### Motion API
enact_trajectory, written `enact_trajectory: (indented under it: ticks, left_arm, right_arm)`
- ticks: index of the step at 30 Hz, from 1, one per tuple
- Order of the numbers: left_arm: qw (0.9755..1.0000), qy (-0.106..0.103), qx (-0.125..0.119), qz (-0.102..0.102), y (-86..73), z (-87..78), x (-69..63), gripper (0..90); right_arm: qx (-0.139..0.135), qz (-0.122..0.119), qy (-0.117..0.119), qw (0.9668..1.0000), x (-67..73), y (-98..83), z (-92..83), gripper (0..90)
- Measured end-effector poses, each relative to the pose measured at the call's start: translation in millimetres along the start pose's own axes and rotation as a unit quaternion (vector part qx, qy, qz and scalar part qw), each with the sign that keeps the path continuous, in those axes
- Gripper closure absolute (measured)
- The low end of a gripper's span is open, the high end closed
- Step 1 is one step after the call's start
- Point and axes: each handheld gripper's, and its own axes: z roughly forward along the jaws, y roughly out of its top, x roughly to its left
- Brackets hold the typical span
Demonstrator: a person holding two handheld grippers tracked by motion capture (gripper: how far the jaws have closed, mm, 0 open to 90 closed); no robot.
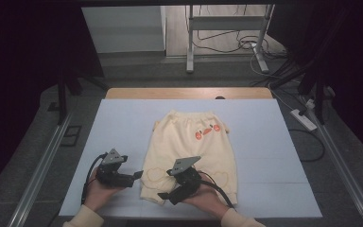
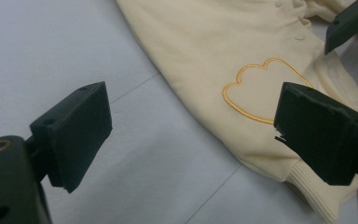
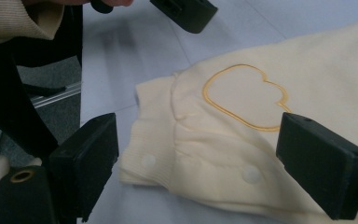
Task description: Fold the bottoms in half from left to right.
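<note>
Cream baby pants (image 1: 194,146) lie flat on the pale sheet (image 1: 123,123), waist away from me, with an orange print (image 1: 205,131) near the waist. My left gripper (image 1: 136,176) is open at the left leg's outer edge, its jaws (image 2: 196,135) straddling the hem beside a yellow cloud outline (image 2: 261,91). My right gripper (image 1: 166,196) is open just above the same leg's ribbed cuff (image 3: 154,144), which lies between its jaws (image 3: 205,163) along with white snap buttons (image 3: 251,174). Neither gripper holds the cloth.
The sheet covers a wooden table (image 1: 189,93). A power strip (image 1: 304,119) and cables lie on the floor at the right. A metal stand (image 1: 227,28) rises behind the table. Metal rails (image 1: 38,175) run along both sides.
</note>
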Motion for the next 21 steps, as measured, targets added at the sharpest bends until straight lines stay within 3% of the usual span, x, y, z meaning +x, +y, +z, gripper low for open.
enact_trajectory:
  ticks: [10,21]
  left_arm:
    - [1.0000,0.001,0.001,-0.002,-0.6,0.0,0.8,10.8]
    - [1.0000,0.004,0.000,-0.004,-1.8,-1.6,1.9,11.0]
  right_arm:
    - [0.010,-0.016,0.017,0.9997,10.4,7.5,17.8,13.2]
    - [0.025,-0.038,0.014,0.9989,16.2,11.5,32.8,13.5]
